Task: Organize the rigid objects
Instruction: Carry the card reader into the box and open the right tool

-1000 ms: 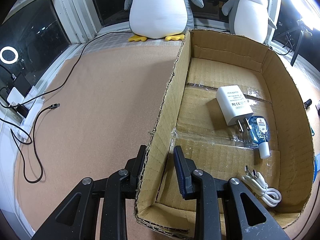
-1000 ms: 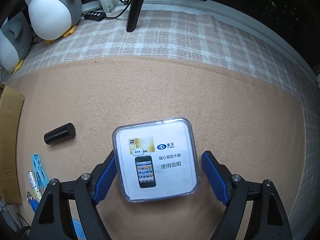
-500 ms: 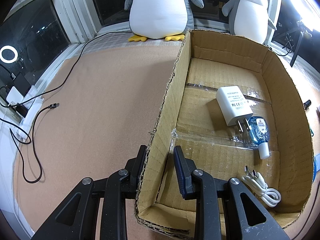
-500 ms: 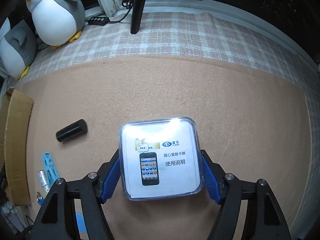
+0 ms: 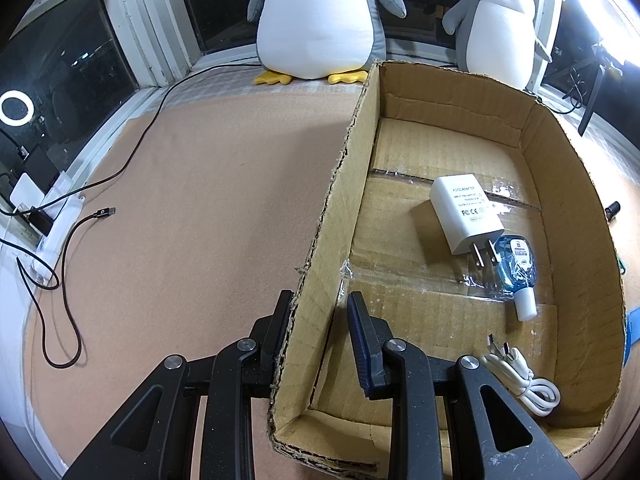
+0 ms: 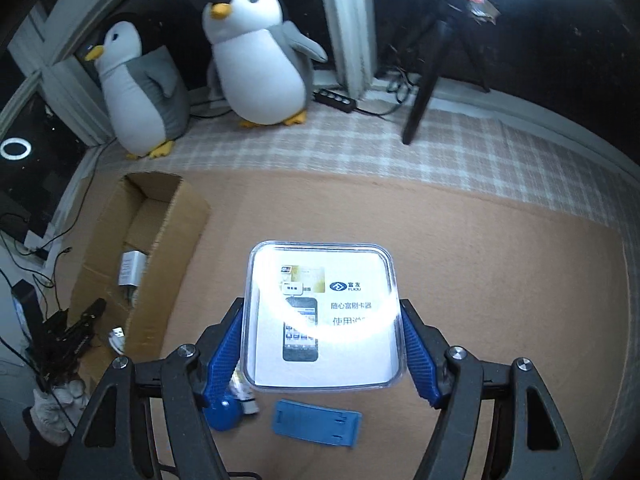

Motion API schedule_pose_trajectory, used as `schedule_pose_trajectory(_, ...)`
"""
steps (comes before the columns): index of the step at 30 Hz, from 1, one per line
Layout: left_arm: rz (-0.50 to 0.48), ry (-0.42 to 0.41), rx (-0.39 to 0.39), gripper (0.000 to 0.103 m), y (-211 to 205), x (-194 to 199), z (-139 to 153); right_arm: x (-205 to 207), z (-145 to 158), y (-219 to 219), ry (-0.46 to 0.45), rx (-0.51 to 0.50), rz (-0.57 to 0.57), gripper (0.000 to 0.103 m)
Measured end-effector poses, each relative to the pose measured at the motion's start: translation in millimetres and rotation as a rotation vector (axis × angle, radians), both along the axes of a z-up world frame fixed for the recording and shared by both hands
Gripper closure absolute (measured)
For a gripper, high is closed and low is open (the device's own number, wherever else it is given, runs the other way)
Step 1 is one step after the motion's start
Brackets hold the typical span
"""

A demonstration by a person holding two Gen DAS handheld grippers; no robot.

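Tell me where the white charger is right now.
The white charger lies on the floor of the cardboard box, right of centre in the left wrist view, its prongs touching the small blue bottle.

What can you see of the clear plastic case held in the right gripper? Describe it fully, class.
The clear plastic case is flat and square with rounded corners. A printed white leaflet inside shows a smartphone, a blue logo and Chinese text. Glare from a lamp streaks its glossy lid. The right gripper clamps it on two opposite sides with its blue ribbed pads. It appears lifted above the tan mat, lid up, nearly level, to the right of the cardboard box.
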State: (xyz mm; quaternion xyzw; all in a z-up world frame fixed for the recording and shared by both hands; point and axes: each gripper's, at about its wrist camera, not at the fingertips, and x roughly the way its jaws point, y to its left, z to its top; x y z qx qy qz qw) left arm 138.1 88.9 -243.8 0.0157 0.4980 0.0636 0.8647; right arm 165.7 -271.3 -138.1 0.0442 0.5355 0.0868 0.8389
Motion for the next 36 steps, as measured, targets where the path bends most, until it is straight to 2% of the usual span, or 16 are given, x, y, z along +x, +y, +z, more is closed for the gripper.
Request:
schedule_pose_trajectory(6,0.001,0.000,-0.008,0.074,1,0,0,4,25,67,-0.043,0.035,0.113,0.035)
schedule_pose_trajectory(11,0.005,0.001,-0.017,0.074,2,1,0,18,27,117,-0.053,0.039,0.185,0.035)
schedule_pose_trajectory(24,0.006,-0.002,-0.018,0.074,1,0,0,70,-21,205,0.001,-0.009,0.288,0.035)
schedule_pose_trajectory(36,0.010,-0.004,-0.025,0.074,3,0,0,97,-56,231,0.035,-0.059,0.281,0.035)
